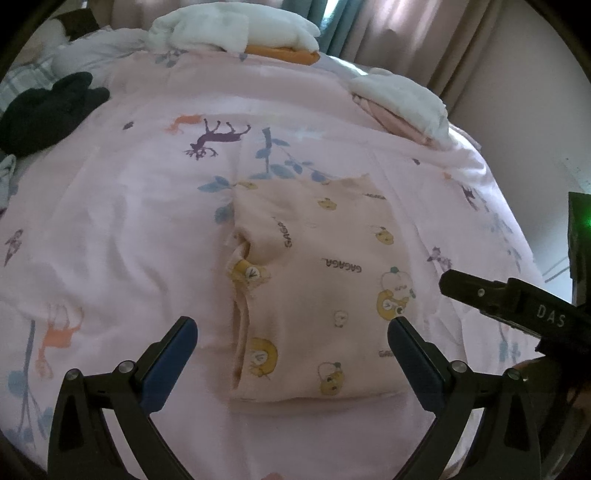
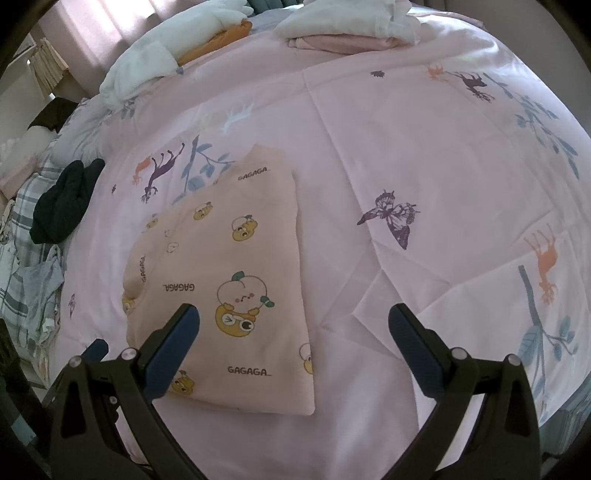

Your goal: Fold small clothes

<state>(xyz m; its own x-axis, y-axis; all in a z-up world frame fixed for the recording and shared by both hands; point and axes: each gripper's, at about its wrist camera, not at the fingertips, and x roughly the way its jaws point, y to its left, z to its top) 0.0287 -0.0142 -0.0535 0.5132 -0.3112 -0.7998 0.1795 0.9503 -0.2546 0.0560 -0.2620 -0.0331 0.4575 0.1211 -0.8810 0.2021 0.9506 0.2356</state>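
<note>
Fabric of a folded peach garment (image 1: pixel 317 291) lay flat on the pink bedspread (image 1: pixel 129 229), while the left gripper (image 1: pixel 291 325) and the right gripper (image 2: pixel 293 314) hovered above it, both spread wide and empty.

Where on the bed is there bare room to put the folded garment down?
Free: the wide sheet right of the folded garment, up to the pink-and-white stack; also the strip left of it, before the black clothing. Crowded: the far edge, with the white-and-orange stack, and the left side's loose clothes.
</note>
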